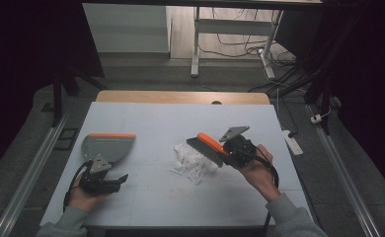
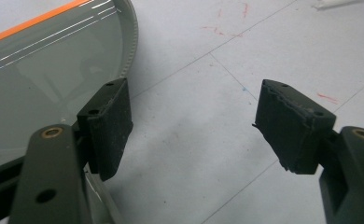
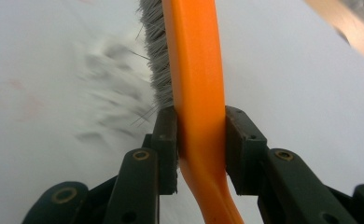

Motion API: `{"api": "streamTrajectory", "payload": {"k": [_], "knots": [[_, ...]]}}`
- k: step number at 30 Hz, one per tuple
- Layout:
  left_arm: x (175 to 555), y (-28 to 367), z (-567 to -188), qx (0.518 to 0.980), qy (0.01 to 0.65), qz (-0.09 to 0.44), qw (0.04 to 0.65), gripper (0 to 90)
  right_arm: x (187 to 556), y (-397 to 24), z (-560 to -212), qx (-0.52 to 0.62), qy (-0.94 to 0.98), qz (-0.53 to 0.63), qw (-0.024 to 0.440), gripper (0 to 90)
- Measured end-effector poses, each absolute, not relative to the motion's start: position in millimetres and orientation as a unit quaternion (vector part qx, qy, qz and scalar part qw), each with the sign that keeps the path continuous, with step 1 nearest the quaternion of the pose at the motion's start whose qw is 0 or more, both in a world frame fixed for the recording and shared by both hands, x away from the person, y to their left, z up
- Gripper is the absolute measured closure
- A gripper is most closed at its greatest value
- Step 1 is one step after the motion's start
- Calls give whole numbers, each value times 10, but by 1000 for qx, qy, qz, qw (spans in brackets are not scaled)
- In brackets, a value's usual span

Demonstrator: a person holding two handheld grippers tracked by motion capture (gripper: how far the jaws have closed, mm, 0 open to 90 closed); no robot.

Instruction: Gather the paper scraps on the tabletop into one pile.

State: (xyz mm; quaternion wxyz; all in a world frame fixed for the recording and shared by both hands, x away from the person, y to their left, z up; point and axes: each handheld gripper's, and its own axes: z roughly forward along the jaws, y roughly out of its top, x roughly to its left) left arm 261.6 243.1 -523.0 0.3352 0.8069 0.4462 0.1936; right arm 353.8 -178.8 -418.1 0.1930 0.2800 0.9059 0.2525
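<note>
An orange-backed brush (image 1: 208,147) with grey bristles hangs just above a heap of white scraps (image 1: 194,160) at mid-table, on the heap's far right side. My right gripper (image 1: 230,153) is shut on the brush's orange handle (image 3: 199,126), one pad on each side. A grey dustpan (image 1: 105,146) with an orange front lip lies flat at the table's left. My left gripper (image 1: 119,181) rests open on the white tabletop just in front of the dustpan, nothing between its pads (image 2: 108,126); the dustpan (image 2: 45,70) lies beside its left jaw.
The white tabletop (image 1: 161,192) ends in a wooden strip (image 1: 180,97) at the back. Behind it stand a desk frame and loose floor cables (image 1: 240,47). A power strip (image 1: 293,141) lies on the floor off the table's right edge.
</note>
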Motion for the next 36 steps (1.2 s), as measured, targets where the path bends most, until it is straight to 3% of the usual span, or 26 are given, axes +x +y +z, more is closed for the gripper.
{"api": "streamTrajectory", "payload": {"k": [8, 18, 24, 36], "knots": [[2615, 2431, -5230, 808, 445, 193, 336, 278, 3761, -1970, -4510, 380, 885, 207, 172, 675], [2612, 2425, -5230, 808, 445, 194, 334, 278, 3799, -1580, -4560, 358, 891, 230, 157, 675], [2615, 2432, -5235, 808, 446, 193, 334, 278, 3830, -1525, -4485, 357, 880, 270, 159, 675], [2616, 2414, -5236, 809, 446, 194, 332, 278, 3718, -1842, -4245, 374, 853, 316, 179, 675]]}}
